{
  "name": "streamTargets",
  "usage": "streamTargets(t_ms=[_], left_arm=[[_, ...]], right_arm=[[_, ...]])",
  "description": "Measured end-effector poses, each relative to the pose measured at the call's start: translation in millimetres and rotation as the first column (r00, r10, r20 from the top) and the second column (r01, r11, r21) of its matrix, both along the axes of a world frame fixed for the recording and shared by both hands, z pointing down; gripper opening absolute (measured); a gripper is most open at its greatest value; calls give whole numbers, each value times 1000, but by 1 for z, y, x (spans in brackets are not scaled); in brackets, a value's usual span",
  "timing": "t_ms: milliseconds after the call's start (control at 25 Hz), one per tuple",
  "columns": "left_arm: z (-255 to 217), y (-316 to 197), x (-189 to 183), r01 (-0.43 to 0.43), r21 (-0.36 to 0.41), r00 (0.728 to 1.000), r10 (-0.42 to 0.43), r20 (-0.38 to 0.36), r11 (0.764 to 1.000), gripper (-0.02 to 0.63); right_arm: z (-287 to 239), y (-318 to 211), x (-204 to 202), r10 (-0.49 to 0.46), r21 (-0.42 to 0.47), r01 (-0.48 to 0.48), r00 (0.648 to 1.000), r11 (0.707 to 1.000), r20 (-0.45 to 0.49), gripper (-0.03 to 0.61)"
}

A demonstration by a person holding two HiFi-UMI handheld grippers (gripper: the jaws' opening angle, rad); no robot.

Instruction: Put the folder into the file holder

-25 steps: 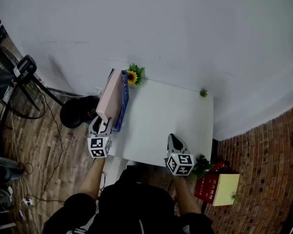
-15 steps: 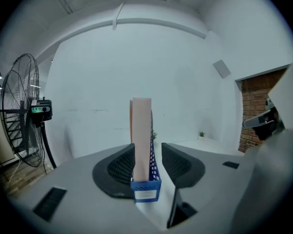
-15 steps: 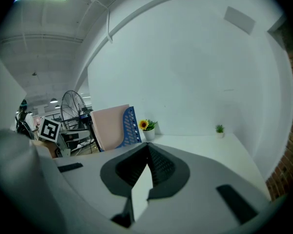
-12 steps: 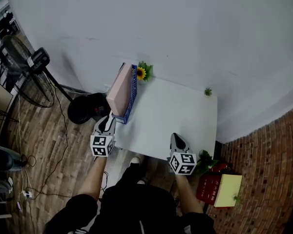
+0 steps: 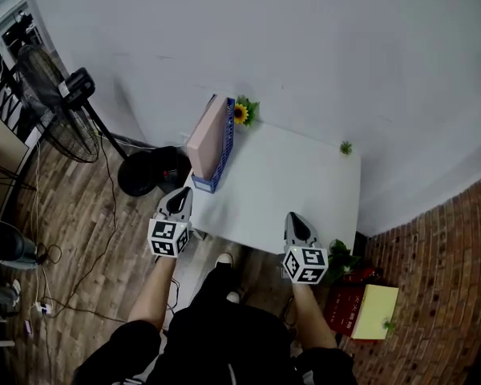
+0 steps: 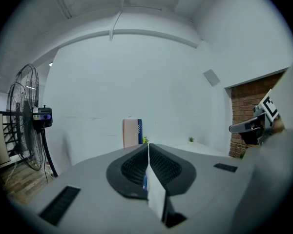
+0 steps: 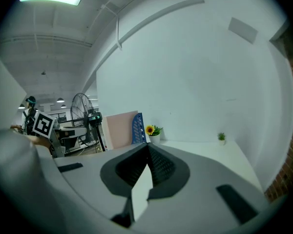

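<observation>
The pink folder (image 5: 208,137) stands upright in the blue file holder (image 5: 224,156) at the left edge of the white table (image 5: 289,187). My left gripper (image 5: 179,202) hangs just off the table's near left corner, apart from the holder, its jaws shut with nothing between them. From the left gripper view, the folder (image 6: 131,132) and holder (image 6: 139,130) stand straight ahead beyond the left gripper (image 6: 148,146). My right gripper (image 5: 295,224) sits at the table's front edge, shut and empty. The right gripper view has the folder (image 7: 120,129) to the left of the right gripper (image 7: 147,146).
A sunflower pot (image 5: 244,111) stands behind the holder and a tiny plant (image 5: 346,147) at the table's far right corner. Left of the table are a standing fan (image 5: 54,87) and a black round object (image 5: 149,170) on the wood floor. A red and yellow box (image 5: 359,308) lies at the right.
The left gripper has drawn back from the folder's near end and its jaws have shut empty. The right gripper has also come back a little towards the front edge.
</observation>
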State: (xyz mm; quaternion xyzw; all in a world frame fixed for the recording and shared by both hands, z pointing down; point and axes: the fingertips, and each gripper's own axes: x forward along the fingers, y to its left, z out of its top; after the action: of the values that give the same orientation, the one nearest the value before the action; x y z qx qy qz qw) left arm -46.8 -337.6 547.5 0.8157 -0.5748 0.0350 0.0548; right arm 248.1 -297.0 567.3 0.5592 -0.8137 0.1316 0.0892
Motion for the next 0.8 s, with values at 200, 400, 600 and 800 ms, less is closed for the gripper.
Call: streamTargets(t_ms=[200,400,600,800], left_arm=[[-15,15,7,-27,14,1000,28,-8,1000,23],[-22,27,13,-48,32,999,48,-10,998,23],[-21,35,16,-57,31,998,57,-17,998,21],[-15,42,19,-64,20,998,65,-28,998,23]], right_arm=[[-10,11,-2,0,38,1,1000,999,-21,6],[-13,22,-3,0,55,1,1000,998,-23,6],[-14,31,-5,-8,59,10,1000,998,-28,6],[-14,38,-8,-18,60,20,999,998,-35,5]])
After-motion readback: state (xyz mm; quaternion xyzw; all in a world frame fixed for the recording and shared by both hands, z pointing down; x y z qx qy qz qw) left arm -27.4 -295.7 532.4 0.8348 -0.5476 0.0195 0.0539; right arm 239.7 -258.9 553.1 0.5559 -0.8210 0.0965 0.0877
